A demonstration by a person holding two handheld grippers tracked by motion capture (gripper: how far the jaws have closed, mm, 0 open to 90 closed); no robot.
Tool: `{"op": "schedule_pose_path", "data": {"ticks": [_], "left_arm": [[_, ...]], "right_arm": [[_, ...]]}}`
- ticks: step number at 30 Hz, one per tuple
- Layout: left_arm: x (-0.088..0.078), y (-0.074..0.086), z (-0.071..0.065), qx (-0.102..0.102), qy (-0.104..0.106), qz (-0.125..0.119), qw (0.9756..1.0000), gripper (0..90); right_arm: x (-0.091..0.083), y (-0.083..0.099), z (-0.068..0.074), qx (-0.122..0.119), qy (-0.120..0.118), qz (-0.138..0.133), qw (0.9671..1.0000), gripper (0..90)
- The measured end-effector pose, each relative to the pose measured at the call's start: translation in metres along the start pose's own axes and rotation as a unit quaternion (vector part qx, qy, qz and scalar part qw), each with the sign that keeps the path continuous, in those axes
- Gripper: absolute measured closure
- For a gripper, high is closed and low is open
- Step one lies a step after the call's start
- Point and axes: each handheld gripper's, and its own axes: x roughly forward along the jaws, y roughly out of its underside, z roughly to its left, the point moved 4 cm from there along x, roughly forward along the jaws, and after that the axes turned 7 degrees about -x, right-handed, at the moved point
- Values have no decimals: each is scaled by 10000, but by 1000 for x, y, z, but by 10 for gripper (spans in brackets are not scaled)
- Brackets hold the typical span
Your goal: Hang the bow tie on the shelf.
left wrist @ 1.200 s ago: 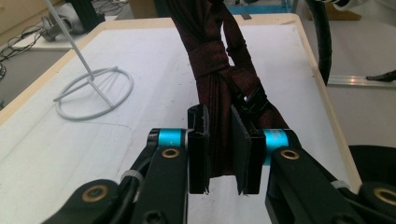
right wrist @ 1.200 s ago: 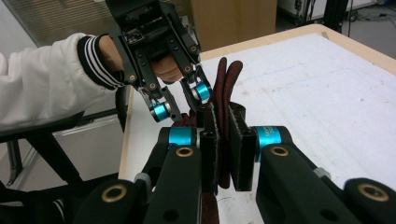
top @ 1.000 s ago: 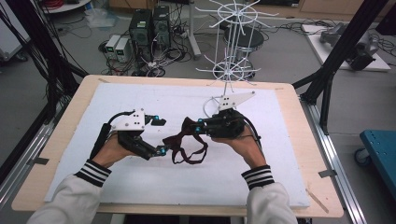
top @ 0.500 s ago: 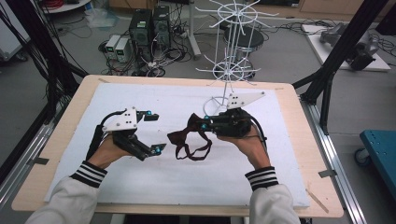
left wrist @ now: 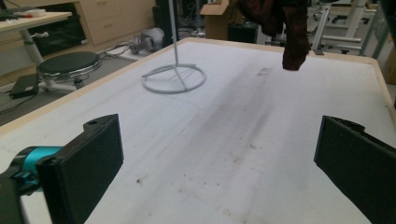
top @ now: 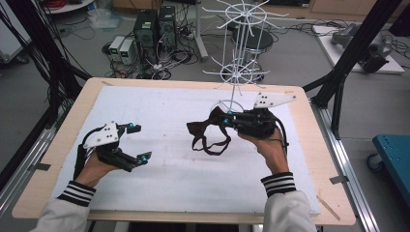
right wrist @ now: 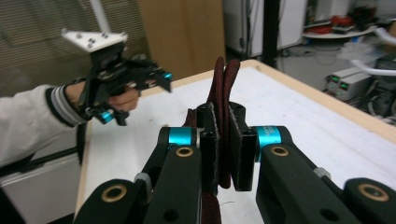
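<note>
Left gripper [top: 137, 143] had just opened its jaws and drawn off left — empty now, nothing between them. Dark red strap garment [top: 209, 134] hung clear of the table [top: 159, 104], clamped solely by right gripper [top: 225, 117], just near the white wire rack [top: 238, 72] — likely hanging comes next.

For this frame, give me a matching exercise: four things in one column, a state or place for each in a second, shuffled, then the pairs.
Things:
1. left gripper
2. right gripper
3. dark red strap
4. white wire rack

States or places:
A. stands at the table's far edge
B. jaws wide open, nothing between them
C. hangs in loops above the white mat
D. jaws clamped on fabric

Pairs: 1-B, 2-D, 3-C, 4-A
</note>
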Motion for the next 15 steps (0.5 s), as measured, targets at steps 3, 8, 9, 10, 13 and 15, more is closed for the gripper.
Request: {"op": "schedule_pose_path", "data": {"ticks": [3, 8, 9, 10, 13, 15], "left_arm": [[-8, 9, 3, -10, -152, -122, 9998, 17], [-19, 23, 7, -22, -397, -339, 9986, 17], [-21, 25, 7, -24, -431, -370, 9984, 17], [-23, 27, 7, -13, -486, -431, 9979, 17], [-27, 33, 8, -42, -547, -464, 9974, 17], [-29, 37, 9, -83, -605, -449, 9971, 17]], "right_arm": [[-4, 0, -4, 7, 131, -71, 9999, 847], [-12, -1, -11, 7, 382, -93, 9992, 847], [-13, -2, -12, 11, 429, -104, 9990, 847], [-15, -2, -13, 13, 445, -94, 9990, 846], [-19, -6, -17, -24, 525, -152, 9985, 846], [-22, -8, -20, -48, 607, -163, 9980, 846]]}}
